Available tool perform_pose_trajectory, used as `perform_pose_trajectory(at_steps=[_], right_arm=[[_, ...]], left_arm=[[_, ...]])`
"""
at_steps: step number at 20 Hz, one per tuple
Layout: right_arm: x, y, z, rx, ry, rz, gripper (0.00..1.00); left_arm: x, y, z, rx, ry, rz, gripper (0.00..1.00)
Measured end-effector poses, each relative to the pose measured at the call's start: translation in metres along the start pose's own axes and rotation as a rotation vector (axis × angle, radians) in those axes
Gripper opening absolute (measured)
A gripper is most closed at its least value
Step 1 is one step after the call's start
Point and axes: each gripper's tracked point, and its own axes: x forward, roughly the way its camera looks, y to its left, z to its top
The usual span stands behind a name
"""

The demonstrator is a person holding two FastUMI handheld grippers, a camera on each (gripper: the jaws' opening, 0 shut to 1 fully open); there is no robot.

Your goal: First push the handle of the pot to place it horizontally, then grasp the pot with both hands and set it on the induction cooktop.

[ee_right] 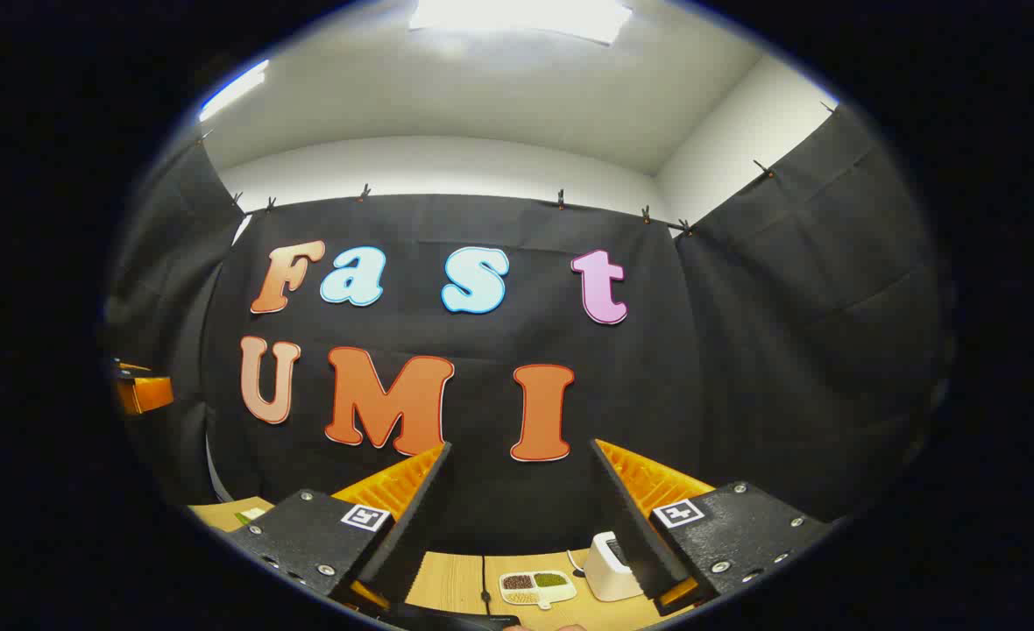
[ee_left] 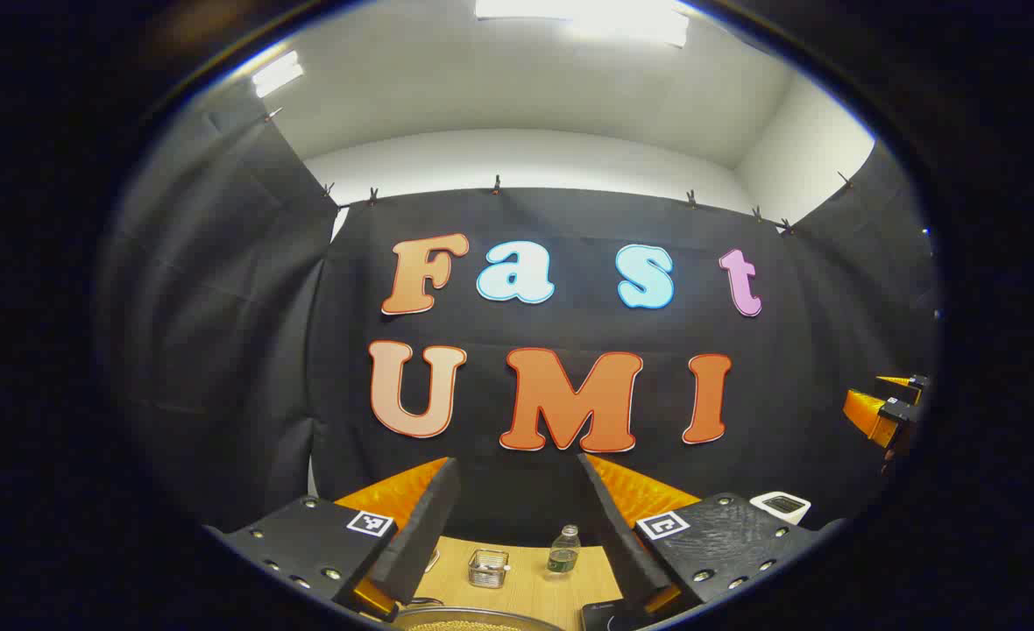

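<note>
Both grippers are held high and level, aimed at the booth wall rather than down at the work, which reads as a ready pose before the handle push has begun. Nearest in the left gripper view, the left gripper (ee_left: 517, 526) has its fingers spread wide with nothing between them, and just below them, at the very bottom edge, curves the metal rim of the pot (ee_left: 473, 619); its handle cannot be made out, so its angle cannot be judged. Beside the rim, a dark corner is probably the cooktop (ee_left: 603, 613). Farther along the wooden surface (ee_left: 530, 587) stand a small glass jar (ee_left: 488, 568) and a plastic bottle (ee_left: 563, 549), with a white device (ee_left: 780, 505) off to the side. In the right gripper view, the right gripper (ee_right: 521, 526) is likewise spread and empty; beyond it lie a little divided dish of beans (ee_right: 536, 587) and the white device (ee_right: 609, 554).
</note>
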Motion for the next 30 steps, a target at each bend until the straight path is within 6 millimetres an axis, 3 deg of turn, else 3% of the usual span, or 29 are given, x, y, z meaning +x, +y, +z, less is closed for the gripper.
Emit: perform_pose_trajectory(at_steps=[3, 7, 11, 15, 20, 21, 23, 24, 25, 27, 28, 29, 30], right_arm=[[0.000, -0.008, -0.006, 0.014, 0.009, 0.038, 0.97], [-0.001, -0.023, -0.011, 0.019, -0.003, 0.073, 0.94], [-0.002, -0.032, -0.025, 0.019, 0.025, 0.105, 0.94], [-0.002, -0.031, -0.025, 0.026, 0.028, 0.114, 0.94], [-0.008, -0.016, -0.014, -0.007, -0.013, 0.062, 0.93], [-0.012, -0.010, -0.015, -0.002, -0.006, 0.056, 0.93], [-0.018, 0.004, -0.012, -0.001, -0.007, 0.054, 0.94], [-0.020, 0.005, -0.011, -0.012, -0.010, 0.043, 0.94], [-0.021, 0.006, -0.011, -0.022, -0.010, 0.029, 0.94], [-0.026, 0.013, -0.015, -0.025, 0.008, 0.009, 0.94], [-0.029, 0.016, -0.016, -0.024, 0.018, 0.002, 0.93], [-0.032, 0.017, -0.017, -0.027, 0.023, -0.006, 0.94], [-0.035, 0.015, -0.019, -0.033, 0.029, -0.016, 0.94]], left_arm=[[-0.006, -0.016, 0.006, 0.021, -0.015, 0.026, 0.84], [-0.014, -0.047, 0.007, 0.021, -0.017, 0.035, 0.84], [-0.020, -0.063, 0.002, 0.030, 0.008, 0.044, 0.85], [-0.030, -0.064, 0.007, 0.040, 0.002, 0.047, 0.85], [-0.023, -0.054, 0.002, 0.057, 0.018, -0.025, 0.85], [-0.023, -0.052, -0.002, 0.053, 0.028, -0.041, 0.89], [-0.020, -0.046, -0.006, 0.032, 0.049, -0.073, 0.75], [-0.019, -0.043, -0.013, 0.025, 0.069, -0.081, 0.72], [-0.017, -0.043, -0.020, 0.015, 0.094, -0.104, 0.53], [-0.015, -0.042, -0.034, 0.000, 0.138, -0.139, 0.29], [-0.015, -0.043, -0.044, -0.008, 0.173, -0.159, 0.24], [-0.015, -0.041, -0.056, -0.018, 0.213, -0.174, 0.09], [-0.017, -0.043, -0.069, -0.026, 0.254, -0.191, 0.09]])
